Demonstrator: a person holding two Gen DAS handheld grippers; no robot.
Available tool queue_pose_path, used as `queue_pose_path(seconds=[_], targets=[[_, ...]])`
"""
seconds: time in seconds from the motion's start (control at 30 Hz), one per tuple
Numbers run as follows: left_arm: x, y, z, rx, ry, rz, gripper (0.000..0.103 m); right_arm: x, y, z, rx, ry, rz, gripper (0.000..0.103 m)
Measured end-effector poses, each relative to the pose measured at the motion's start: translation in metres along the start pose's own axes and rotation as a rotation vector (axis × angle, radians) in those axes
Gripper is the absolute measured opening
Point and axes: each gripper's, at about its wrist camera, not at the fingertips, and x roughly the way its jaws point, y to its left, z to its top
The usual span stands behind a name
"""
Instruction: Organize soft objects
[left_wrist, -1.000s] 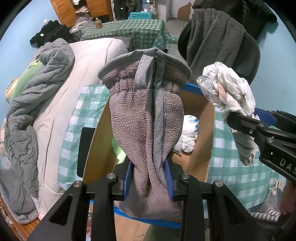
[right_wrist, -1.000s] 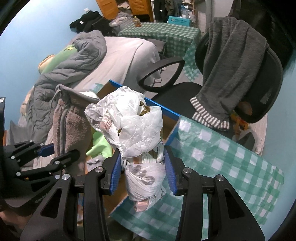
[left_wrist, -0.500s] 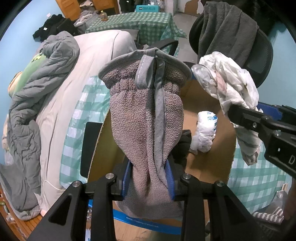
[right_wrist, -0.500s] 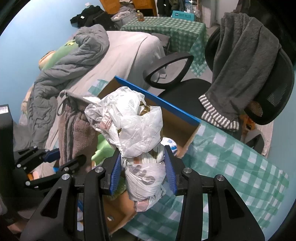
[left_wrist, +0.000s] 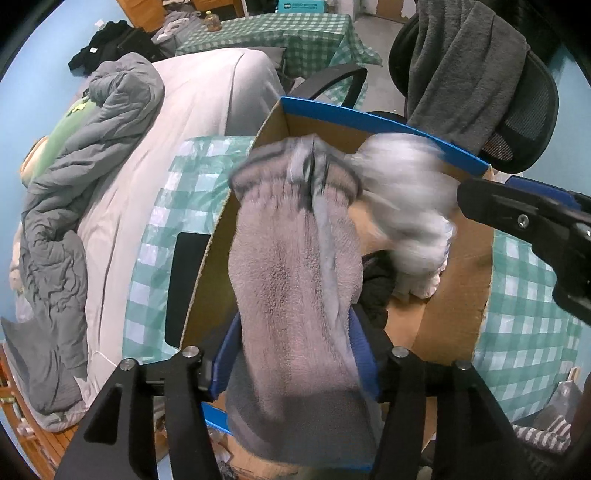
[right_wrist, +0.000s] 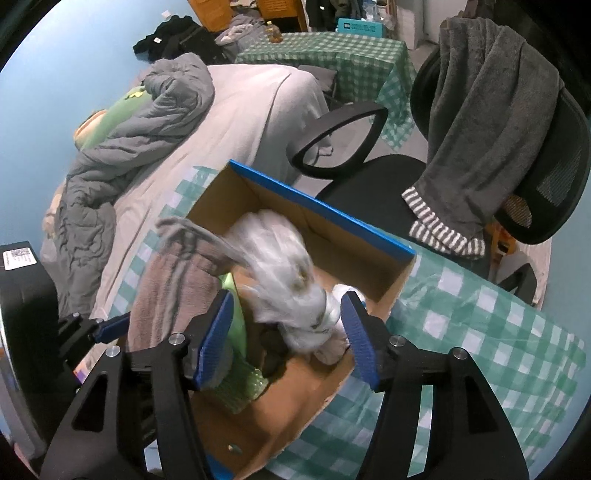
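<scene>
Through my left wrist camera, my left claw (left_wrist: 295, 350) pinches the grey fleece mitten (left_wrist: 295, 295) above the cardboard box (left_wrist: 458, 295). Through the right, my right claw (right_wrist: 288, 332) stands spread, and the blurred white plastic bag bundle (right_wrist: 288, 280) sits between its fingers over the box's inside.

A black mesh office chair (right_wrist: 546, 147) stands behind the checked tablecloth (right_wrist: 480, 332), a dark grey towel (right_wrist: 487, 110) draped over its back. A rumpled grey duvet (left_wrist: 74, 192) lies on the bed (left_wrist: 207, 103).
</scene>
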Motion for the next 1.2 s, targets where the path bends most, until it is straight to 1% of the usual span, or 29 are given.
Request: queue_pose_path(seconds=[0.1,0.13,0.2,0.43,0.53,0.57,0.8,0.93,1.2], targets=[[-0.007,0.002,-0.001,-0.002,-0.023,0.013,0.062,-0.004,0.002,-0.001,-0.006,-0.006,-0.009,0.065],[-0.011,0.002,-0.001,-0.001,-0.030,0.017,0.064,-0.006,0.002,-0.002,-0.007,-0.010,-0.011,0.065],[-0.018,0.003,-0.002,-0.006,-0.040,0.010,0.068,-0.010,0.001,-0.002,-0.004,-0.016,-0.013,0.065],[-0.037,0.001,-0.005,-0.001,-0.071,-0.005,0.071,-0.032,0.000,-0.009,0.001,-0.050,-0.032,0.069],[-0.049,-0.001,-0.006,0.004,-0.089,-0.014,0.079,-0.044,0.000,-0.015,0.002,-0.063,-0.043,0.069],[-0.052,-0.002,-0.007,0.005,-0.094,-0.013,0.080,-0.049,0.000,-0.016,0.004,-0.068,-0.049,0.070],[-0.071,-0.010,-0.011,0.029,-0.118,-0.020,0.081,-0.078,-0.004,-0.025,0.023,-0.103,-0.085,0.071],[-0.079,-0.016,-0.014,0.038,-0.119,-0.037,0.081,-0.097,-0.009,-0.030,0.034,-0.125,-0.110,0.071],[-0.094,-0.026,-0.021,0.048,-0.127,-0.048,0.081,-0.127,-0.014,-0.044,0.041,-0.167,-0.147,0.071]])
